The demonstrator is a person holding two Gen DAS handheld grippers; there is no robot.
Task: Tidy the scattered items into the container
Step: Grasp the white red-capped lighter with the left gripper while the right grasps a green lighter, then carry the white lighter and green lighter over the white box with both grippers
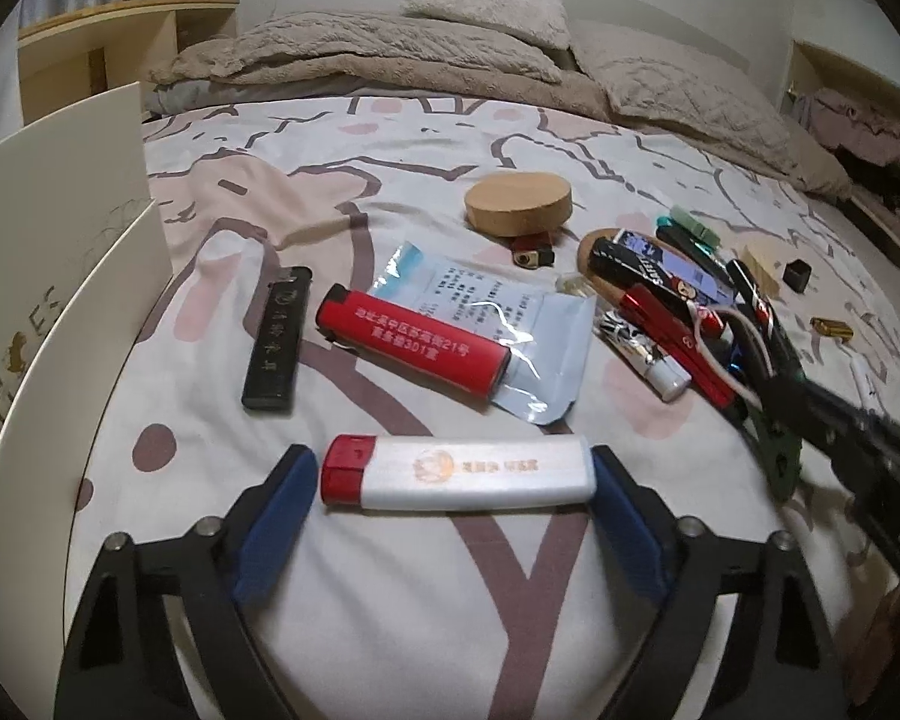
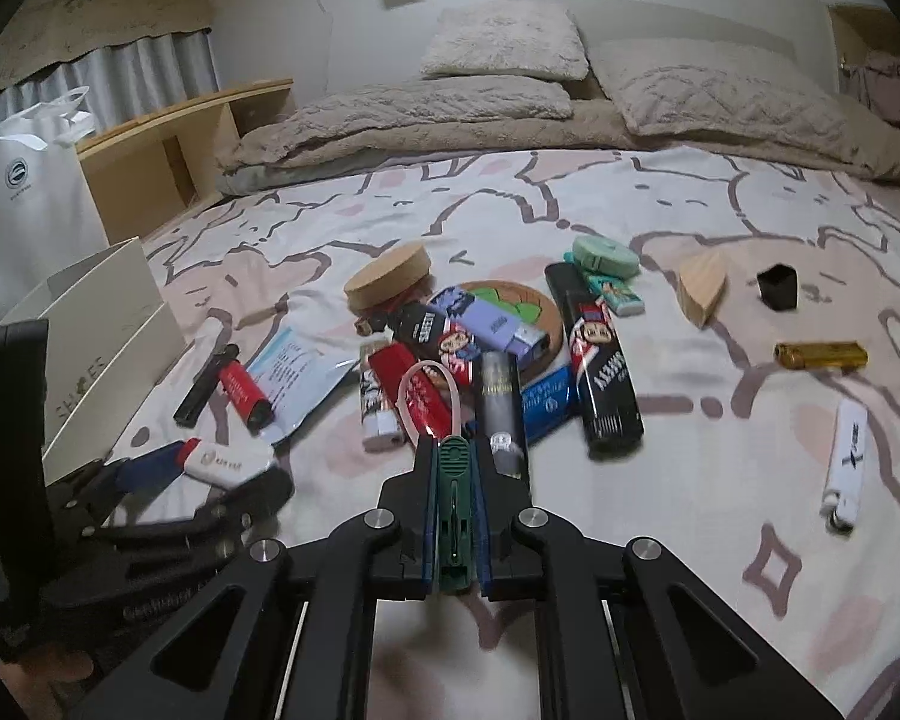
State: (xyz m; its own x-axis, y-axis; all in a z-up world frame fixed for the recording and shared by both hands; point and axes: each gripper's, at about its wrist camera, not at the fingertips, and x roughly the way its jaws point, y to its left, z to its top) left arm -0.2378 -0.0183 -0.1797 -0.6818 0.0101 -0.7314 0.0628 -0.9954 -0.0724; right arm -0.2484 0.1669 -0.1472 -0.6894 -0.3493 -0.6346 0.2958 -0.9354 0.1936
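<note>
Left gripper [image 1: 455, 474]: blue-padded fingers [image 1: 273, 516] spread either side of a white plastic lighter with a red cap [image 1: 456, 471], its two ends at the pads; lighter lies flat on the sheet.
Right gripper [image 2: 455, 468]: pressed together on a flat green plastic clip [image 2: 453, 480], held upright between the pads.
Container: one cream cardboard shoe box [image 1: 60, 252], open, at the left edge of the bed, just beside the left gripper.
Bed: white sheet with pink and brown cartoon print [image 1: 390, 600].
Loose lighters near the box: one slim black [image 1: 276, 339], one red with white print [image 1: 417, 345] lying on a clear-and-blue foil pouch [image 1: 510, 324].
Central pile [image 2: 486, 348]: many overlapping lighters, count unclear.
Round cork lid [image 2: 387, 276]: one, at the pile's far edge.
Outliers, right: one gold lighter [image 2: 821, 354], one white lighter [image 2: 845, 462], one wooden wedge [image 2: 703, 285], one small black cap [image 2: 777, 285].
</note>
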